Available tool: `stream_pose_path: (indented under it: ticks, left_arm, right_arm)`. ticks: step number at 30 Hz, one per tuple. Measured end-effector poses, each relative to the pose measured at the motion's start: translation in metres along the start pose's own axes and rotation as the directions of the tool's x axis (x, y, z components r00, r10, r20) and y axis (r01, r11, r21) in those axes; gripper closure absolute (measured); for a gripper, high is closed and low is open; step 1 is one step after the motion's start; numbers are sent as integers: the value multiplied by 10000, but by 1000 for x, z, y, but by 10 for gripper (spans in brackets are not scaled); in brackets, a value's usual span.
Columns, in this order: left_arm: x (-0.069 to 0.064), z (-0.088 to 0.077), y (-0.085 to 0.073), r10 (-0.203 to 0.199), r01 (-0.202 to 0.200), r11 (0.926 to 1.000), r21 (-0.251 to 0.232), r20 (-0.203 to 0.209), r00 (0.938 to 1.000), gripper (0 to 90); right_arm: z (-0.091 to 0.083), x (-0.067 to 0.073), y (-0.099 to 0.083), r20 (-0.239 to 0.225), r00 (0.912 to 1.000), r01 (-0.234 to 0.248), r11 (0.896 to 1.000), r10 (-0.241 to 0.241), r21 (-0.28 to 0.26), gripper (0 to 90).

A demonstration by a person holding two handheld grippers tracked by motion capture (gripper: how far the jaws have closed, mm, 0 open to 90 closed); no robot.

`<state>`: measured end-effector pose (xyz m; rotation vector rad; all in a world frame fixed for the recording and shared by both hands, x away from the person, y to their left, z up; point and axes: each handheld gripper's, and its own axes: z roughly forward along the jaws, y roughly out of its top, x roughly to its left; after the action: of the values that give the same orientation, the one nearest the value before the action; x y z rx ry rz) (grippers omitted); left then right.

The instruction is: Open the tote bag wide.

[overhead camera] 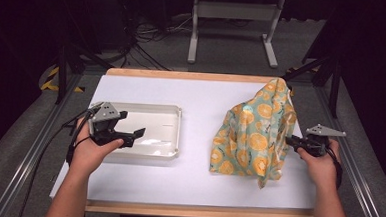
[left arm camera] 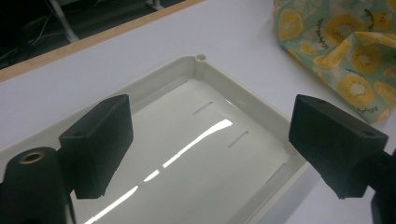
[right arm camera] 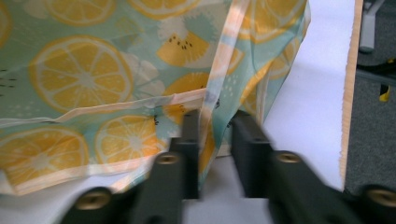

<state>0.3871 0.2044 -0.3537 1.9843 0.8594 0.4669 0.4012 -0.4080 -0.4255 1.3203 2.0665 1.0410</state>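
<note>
While standing upright, the cloth bag (overhead camera: 252, 134) peaks toward the table's far edge.

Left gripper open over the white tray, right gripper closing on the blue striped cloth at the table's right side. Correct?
Not quite: the cloth is teal with an orange-slice print, not blue striped, as the right gripper view shows. The left gripper is open over the white tray; the right gripper has the cloth's edge between its jaws.
</note>
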Motion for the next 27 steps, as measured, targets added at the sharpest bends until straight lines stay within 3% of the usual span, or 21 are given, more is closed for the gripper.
stream_pose_path:
  ticks: [4, 18, 22, 27]
  left_arm:
    - [-1, 1, 0, -15, 15, 10000, 13, 16, 10000, 145]
    - [-1, 2, 0, -35, 35, 10000, 55, 21, 10000, 144]
    - [-1, 1, 0, -60, 59, 10000, 44, 37, 10000, 143]
    - [-2, 2, 0, -70, 70, 10000, 3, 57, 10000, 144]
  right_arm:
    - [-6, 1, 3, 41, 9997, 239, 9996, -238, -167, 900]
    - [-28, 3, 14, -4, 9999, 159, 9953, -161, -951, 900]
    - [-40, 6, 21, -116, 9999, -18, 9890, 1, -1477, 900]
    - [-55, 12, 30, -186, 9995, 218, 9762, -264, -2156, 900]
